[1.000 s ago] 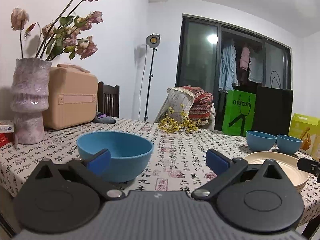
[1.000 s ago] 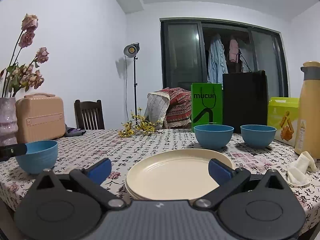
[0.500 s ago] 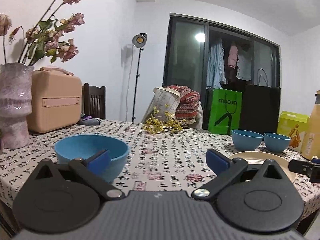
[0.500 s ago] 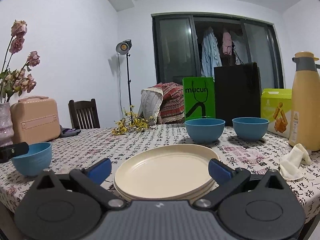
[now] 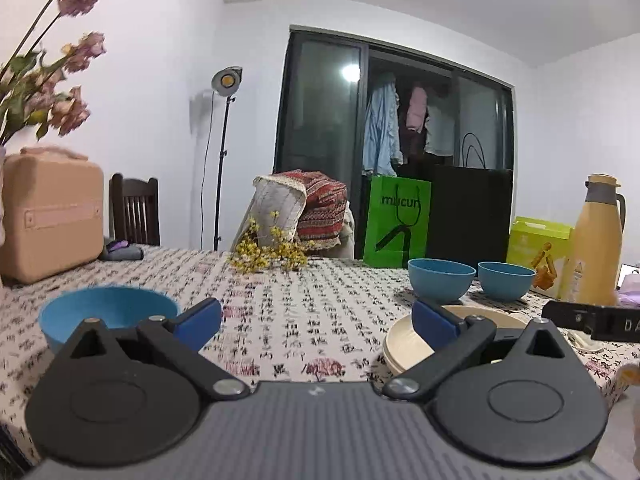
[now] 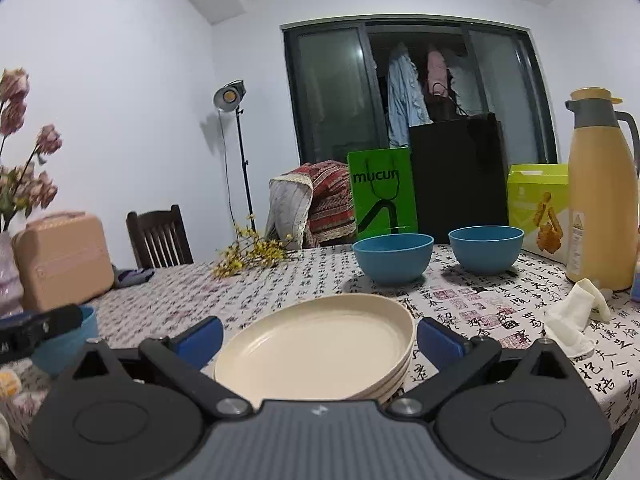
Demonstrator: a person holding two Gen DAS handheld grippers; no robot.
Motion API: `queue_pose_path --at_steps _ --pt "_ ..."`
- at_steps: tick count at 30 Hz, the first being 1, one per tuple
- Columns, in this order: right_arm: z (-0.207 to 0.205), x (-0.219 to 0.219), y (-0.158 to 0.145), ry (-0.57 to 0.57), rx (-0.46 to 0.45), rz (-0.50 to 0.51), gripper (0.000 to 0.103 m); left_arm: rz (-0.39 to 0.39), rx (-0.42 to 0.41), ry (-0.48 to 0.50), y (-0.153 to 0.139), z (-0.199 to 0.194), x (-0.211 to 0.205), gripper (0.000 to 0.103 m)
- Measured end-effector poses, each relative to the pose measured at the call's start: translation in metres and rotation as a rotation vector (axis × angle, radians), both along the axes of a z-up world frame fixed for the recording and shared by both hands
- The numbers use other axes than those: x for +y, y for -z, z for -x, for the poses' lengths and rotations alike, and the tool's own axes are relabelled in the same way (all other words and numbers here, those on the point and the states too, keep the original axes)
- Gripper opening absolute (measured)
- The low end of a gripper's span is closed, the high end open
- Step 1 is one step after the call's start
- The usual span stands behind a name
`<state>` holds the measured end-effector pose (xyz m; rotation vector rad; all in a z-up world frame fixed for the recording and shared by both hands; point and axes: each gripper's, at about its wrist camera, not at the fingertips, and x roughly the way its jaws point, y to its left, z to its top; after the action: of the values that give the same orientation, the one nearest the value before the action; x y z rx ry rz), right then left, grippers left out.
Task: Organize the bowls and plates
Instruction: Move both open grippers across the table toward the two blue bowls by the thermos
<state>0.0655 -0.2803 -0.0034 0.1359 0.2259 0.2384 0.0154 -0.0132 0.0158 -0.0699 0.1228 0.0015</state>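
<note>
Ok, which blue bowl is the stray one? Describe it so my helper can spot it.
Start at the pink case on the table's left side. The lone blue bowl sits in front of it, nearest the left gripper. The other two bowls stand paired beyond the cream plates.

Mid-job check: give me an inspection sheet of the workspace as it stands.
Surface: table under a printed cloth.
Job's things: stacked cream plates; two blue bowls behind; lone blue bowl apart to the left.
Clutter: thermos, white glove, yellow sprigs, pink case.
Grippers: left gripper and right gripper open, empty.
Cables: nothing seen.
Surroundings: chair, lamp stand, green bag.
</note>
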Motion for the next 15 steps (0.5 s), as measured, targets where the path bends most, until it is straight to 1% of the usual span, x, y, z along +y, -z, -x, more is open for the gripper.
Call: queue_pose_path --at_steps 7,15 --pt "-0.006 0.001 -0.013 0.013 -0.006 0.012 0.103 0.040 -0.027 0.023 -0.017 -0.001 0.002 0.103" --pt "-0.012 -0.006 -0.030 0.009 0.024 -0.018 0.103 0.083 0.000 0.086 -0.028 -0.010 -0.009 0.103"
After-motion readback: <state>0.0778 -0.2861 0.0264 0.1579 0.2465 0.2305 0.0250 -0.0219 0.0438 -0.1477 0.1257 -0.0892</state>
